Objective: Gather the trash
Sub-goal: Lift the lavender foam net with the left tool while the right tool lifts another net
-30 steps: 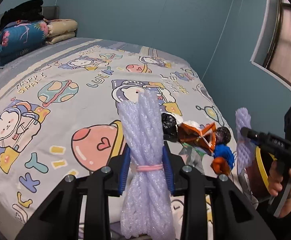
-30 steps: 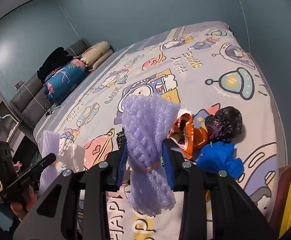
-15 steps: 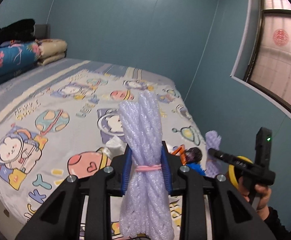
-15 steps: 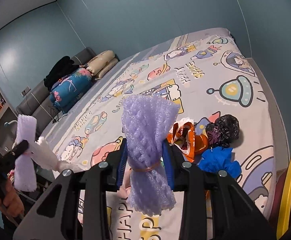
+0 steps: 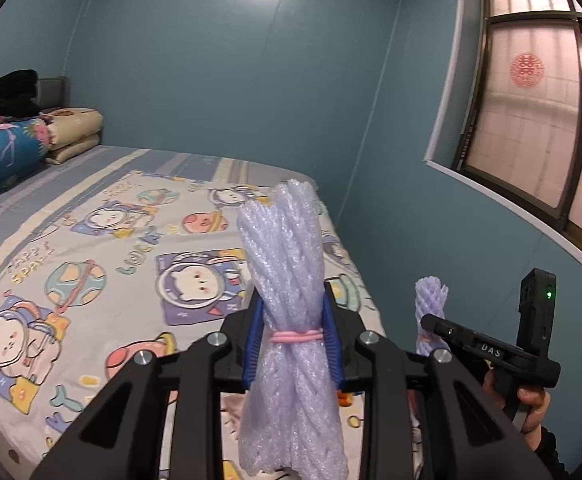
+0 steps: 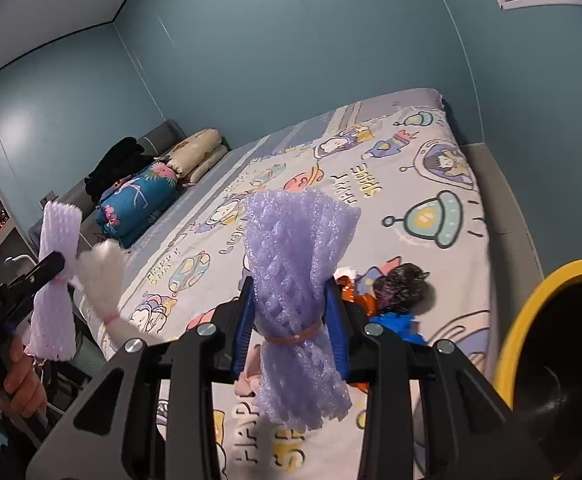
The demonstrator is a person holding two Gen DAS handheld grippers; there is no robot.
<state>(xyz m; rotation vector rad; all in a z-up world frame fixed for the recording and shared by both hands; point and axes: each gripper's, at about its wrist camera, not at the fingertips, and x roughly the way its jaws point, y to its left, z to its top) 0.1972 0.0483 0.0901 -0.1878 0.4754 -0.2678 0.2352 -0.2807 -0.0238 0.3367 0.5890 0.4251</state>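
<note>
The left gripper (image 5: pixel 293 344) has its jaws drawn in tight on a pale lilac foam net bundle (image 5: pixel 291 320), pressing it just at the pink rubber band around its waist; the bundle stands upright between the blue pads (image 5: pixel 252 344), poking well above and hanging below them. The right gripper (image 6: pixel 291 332) is likewise clamped on a darker purple foam net bundle (image 6: pixel 297 292), gripped at its tan band. Both bundles are held clear above the bed (image 6: pixel 431 184), so the step in hand looks like the carry: two pieces of trash are picked up and not yet dropped. Still lying on the bed, just beyond the right gripper, are an orange wrapper (image 6: pixel 353 288), a crumpled black bag (image 6: pixel 403 284) and a blue scrap (image 6: pixel 397 326), touching one another. Just beside the bed, at its near right edge, stands a yellow-rimmed bin (image 6: pixel 519 320) with a dark mouth. The next move probably calls for swinging each bundle over that mouth and letting the jaws open only once it hangs squarely above, since such light foam could drift and miss.
</note>
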